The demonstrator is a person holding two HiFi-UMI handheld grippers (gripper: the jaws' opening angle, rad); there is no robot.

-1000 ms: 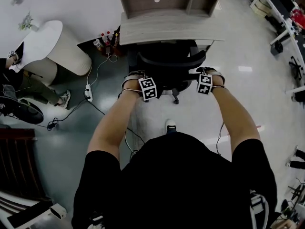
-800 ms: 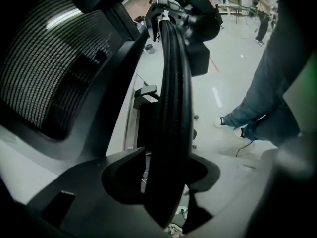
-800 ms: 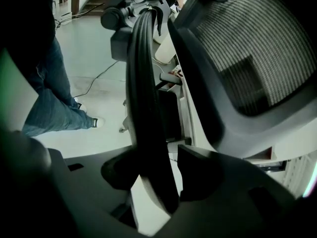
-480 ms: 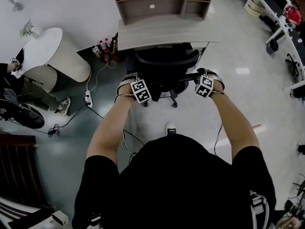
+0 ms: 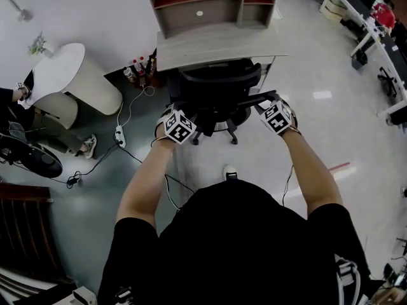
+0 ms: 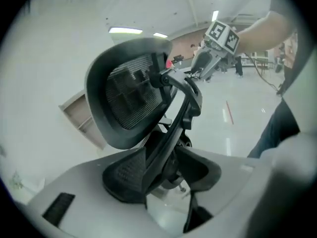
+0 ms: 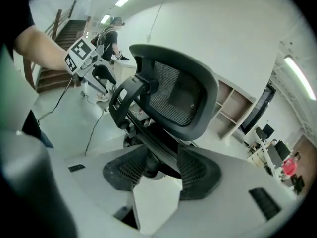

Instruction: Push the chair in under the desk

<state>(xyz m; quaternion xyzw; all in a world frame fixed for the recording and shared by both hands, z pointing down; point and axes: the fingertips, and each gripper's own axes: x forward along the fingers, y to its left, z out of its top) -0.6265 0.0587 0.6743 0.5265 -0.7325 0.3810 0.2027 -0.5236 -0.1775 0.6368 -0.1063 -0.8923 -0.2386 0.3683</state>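
At twelve o'clock the chair (image 5: pixel 219 84) sits tucked under the worktop (image 5: pixel 216 43), so left tongs (image 6: pixel 163 177) and right tongs (image 7: pixel 162 172), released, empty, jaws just narrowing slightly, should draw back evenly, snagging nothing.

Chair (image 5: pixel 219 88): front of the seat lies under the tabletop (image 5: pixel 213 46), out of sight; only part of the wheeled base shows.
Shelf unit (image 5: pixel 210 5) on top: cut by the upper edge.
Bottles (image 5: pixel 141 65) on the floor at the tabletop's left end: too small to tell labels or contents.
Seated person (image 5: pixel 51 129), far left: cropped, legs and one arm only.
Dark round object (image 5: pixel 28 157) below them: half out of frame, cannot tell what.
Dark slatted structure (image 5: pixel 22 234), lower left: cropped.
Office desks (image 5: pixel 372 18), far right: cropped, tiny.
Wearer's torso (image 5: pixel 235 246) blocks the floor beneath; only one shoe tip (image 5: pixel 229 170) shows.
Left gripper view: blurred dark mass (image 6: pixel 292 133) at the right edge.
Right gripper view: similar blur (image 7: pixel 20 182) at the left.
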